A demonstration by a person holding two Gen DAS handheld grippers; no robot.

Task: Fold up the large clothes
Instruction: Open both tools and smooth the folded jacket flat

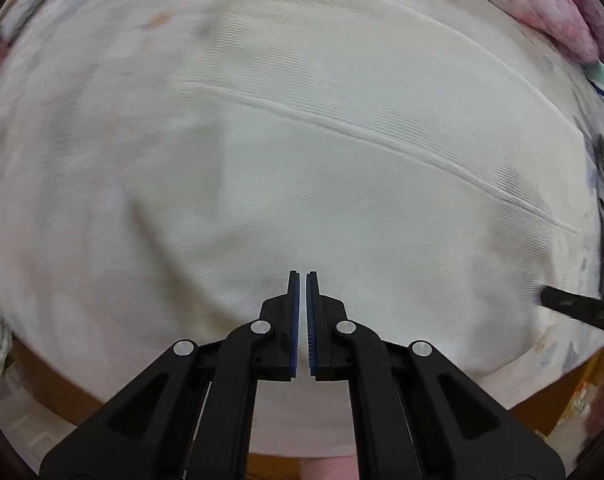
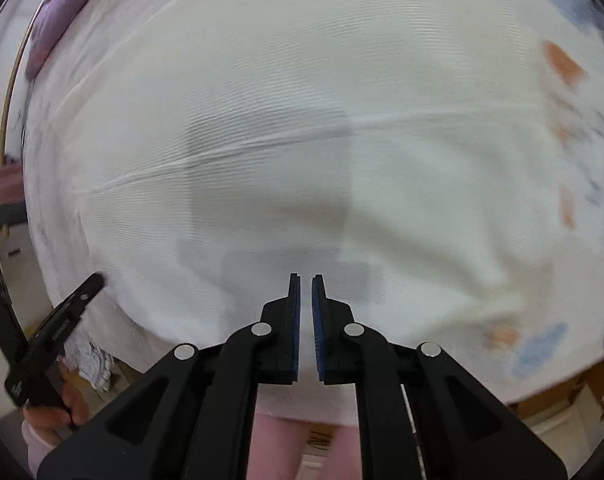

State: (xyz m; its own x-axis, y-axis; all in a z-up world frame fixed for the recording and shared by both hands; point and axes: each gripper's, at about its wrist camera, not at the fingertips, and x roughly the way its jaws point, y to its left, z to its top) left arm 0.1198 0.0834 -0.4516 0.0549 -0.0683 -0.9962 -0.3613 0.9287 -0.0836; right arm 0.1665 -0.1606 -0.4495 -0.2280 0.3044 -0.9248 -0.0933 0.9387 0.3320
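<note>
A large white ribbed garment [image 1: 302,160] lies spread over a patterned sheet and fills the left wrist view; a raised seam crosses it diagonally. It also fills the right wrist view [image 2: 302,120]. My left gripper [image 1: 302,276] hovers over the garment's near part with its jaws almost together and nothing visible between them. My right gripper [image 2: 306,278] stands likewise over the near edge, jaws nearly closed with a thin gap. The right gripper's finger [image 1: 574,304] pokes in at the right of the left view. The left gripper [image 2: 57,320] shows at the lower left of the right view.
A pink and purple pile of fabric [image 1: 558,12] lies at the far right corner; it also shows in the right wrist view [image 2: 65,4]. The sheet [image 2: 562,120] has orange and blue prints. A brown bed edge [image 1: 53,384] runs below the garment. Crumpled cloth [image 2: 93,364] hangs at the left.
</note>
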